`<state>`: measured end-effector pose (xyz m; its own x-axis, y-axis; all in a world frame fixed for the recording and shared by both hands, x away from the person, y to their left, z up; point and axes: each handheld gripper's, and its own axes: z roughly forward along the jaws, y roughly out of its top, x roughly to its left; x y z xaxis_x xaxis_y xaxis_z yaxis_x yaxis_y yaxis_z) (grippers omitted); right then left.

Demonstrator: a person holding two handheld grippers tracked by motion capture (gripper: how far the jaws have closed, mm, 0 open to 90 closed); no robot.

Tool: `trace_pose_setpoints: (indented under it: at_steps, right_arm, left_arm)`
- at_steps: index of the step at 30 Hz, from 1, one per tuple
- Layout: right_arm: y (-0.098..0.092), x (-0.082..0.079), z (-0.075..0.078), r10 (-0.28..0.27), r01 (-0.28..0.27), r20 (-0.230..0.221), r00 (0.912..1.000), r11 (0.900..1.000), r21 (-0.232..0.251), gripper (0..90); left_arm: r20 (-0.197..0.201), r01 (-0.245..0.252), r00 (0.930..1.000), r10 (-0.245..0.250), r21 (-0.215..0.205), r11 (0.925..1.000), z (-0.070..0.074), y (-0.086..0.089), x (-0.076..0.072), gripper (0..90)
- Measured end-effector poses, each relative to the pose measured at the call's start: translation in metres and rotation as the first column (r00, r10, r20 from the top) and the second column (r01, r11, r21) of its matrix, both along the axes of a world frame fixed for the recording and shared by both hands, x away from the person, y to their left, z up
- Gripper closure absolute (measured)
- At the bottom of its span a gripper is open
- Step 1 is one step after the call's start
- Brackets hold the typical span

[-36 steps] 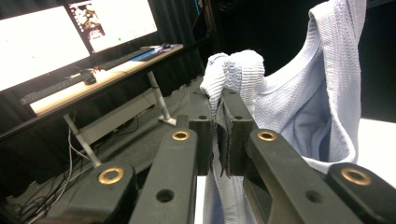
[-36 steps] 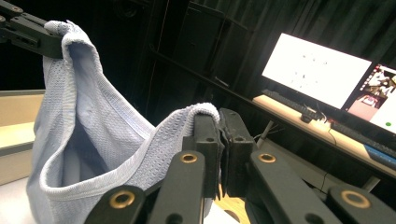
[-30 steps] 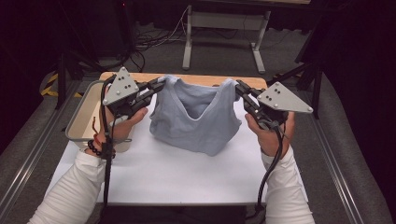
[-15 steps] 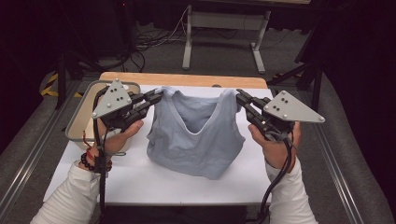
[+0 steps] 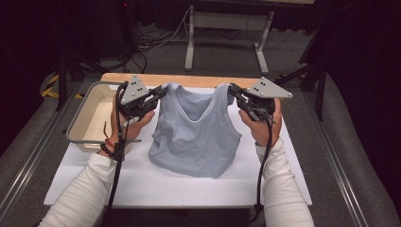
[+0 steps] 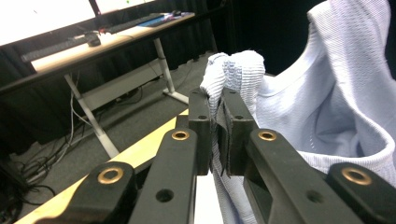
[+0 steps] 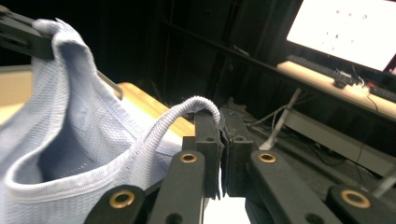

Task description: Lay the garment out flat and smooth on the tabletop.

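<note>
A light blue sleeveless top [image 5: 196, 135] hangs spread between my two grippers over the white table sheet [image 5: 142, 184], its hem resting on the sheet. My left gripper [image 5: 161, 91] is shut on the top's left shoulder strap [image 6: 233, 70], the fabric pinched between its black jaws. My right gripper [image 5: 232, 90] is shut on the right shoulder strap [image 7: 187, 112]. In the right gripper view the top [image 7: 60, 140] falls away to the left, with the other gripper's jaw at the far strap. In the left gripper view the top [image 6: 327, 107] hangs at the right.
A shallow beige tray [image 5: 78, 125] stands at the table's left edge, just beside the person's left hand. A wooden strip [image 5: 189, 79] runs along the far edge. Beyond it are a desk frame [image 5: 227, 28] and cables on the floor.
Both grippers have come down and toward the person with the top. The garment now hangs flatter and longer, with its lower part lying further down the sheet.
</note>
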<state>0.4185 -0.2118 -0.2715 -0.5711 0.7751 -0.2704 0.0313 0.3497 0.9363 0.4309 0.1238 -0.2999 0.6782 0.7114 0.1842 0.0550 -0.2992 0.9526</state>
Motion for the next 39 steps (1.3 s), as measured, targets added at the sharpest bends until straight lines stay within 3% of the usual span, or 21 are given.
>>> trace_pose_setpoints:
  at_steps: [7, 12, 20, 22, 27, 30, 34, 37, 39]
  right_arm:
    - [0.005, 0.041, -0.019, -0.03, 0.029, -0.06, 0.9978, 0.999, -0.019, 87.3]
    - [0.009, 0.065, -0.034, -0.058, 0.056, -0.103, 0.993, 0.998, -0.026, 86.4]
    - [0.013, 0.089, -0.055, -0.095, 0.088, -0.162, 0.9822, 0.995, -0.049, 86.2]
    - [0.014, 0.093, -0.059, -0.104, 0.096, -0.17, 0.9799, 0.994, -0.055, 84.2]
    - [0.016, 0.097, -0.066, -0.144, 0.134, -0.188, 0.9716, 0.989, -0.066, 70.1]
    - [0.016, 0.096, -0.067, -0.172, 0.158, -0.187, 0.9671, 0.984, -0.087, 65.6]
    - [0.013, 0.088, -0.071, -0.161, 0.146, -0.193, 0.968, 0.985, -0.088, 64.5]
    - [0.008, 0.074, -0.076, -0.148, 0.133, -0.194, 0.9697, 0.987, -0.09, 62.9]
    - [0.005, 0.063, -0.083, -0.13, 0.113, -0.208, 0.9694, 0.989, -0.092, 62.6]
  left_arm:
    - [-0.044, -0.071, 0.9964, 0.072, 0.033, 0.9969, -0.017, -0.013, 0.029, 84.4]
    - [-0.091, -0.115, 0.9886, 0.12, 0.063, 0.9914, -0.032, -0.017, 0.051, 84.1]
    - [-0.136, -0.15, 0.9775, 0.161, 0.087, 0.9849, -0.05, -0.025, 0.071, 83.5]
    - [-0.136, -0.17, 0.974, 0.181, 0.091, 0.9813, -0.053, -0.026, 0.074, 81.2]
    - [-0.152, -0.214, 0.9627, 0.224, 0.081, 0.9735, -0.059, -0.029, 0.078, 65.2]
    - [-0.152, -0.207, 0.9641, 0.218, 0.087, 0.9746, -0.061, -0.031, 0.076, 61.5]
    - [-0.149, -0.168, 0.9718, 0.182, 0.102, 0.9804, -0.064, -0.034, 0.068, 59.1]
    - [-0.146, -0.117, 0.9804, 0.132, 0.109, 0.9871, -0.07, -0.036, 0.054, 55.8]
    - [-0.132, -0.086, 0.9856, 0.105, 0.143, 0.986, -0.074, -0.036, 0.043, 53.8]
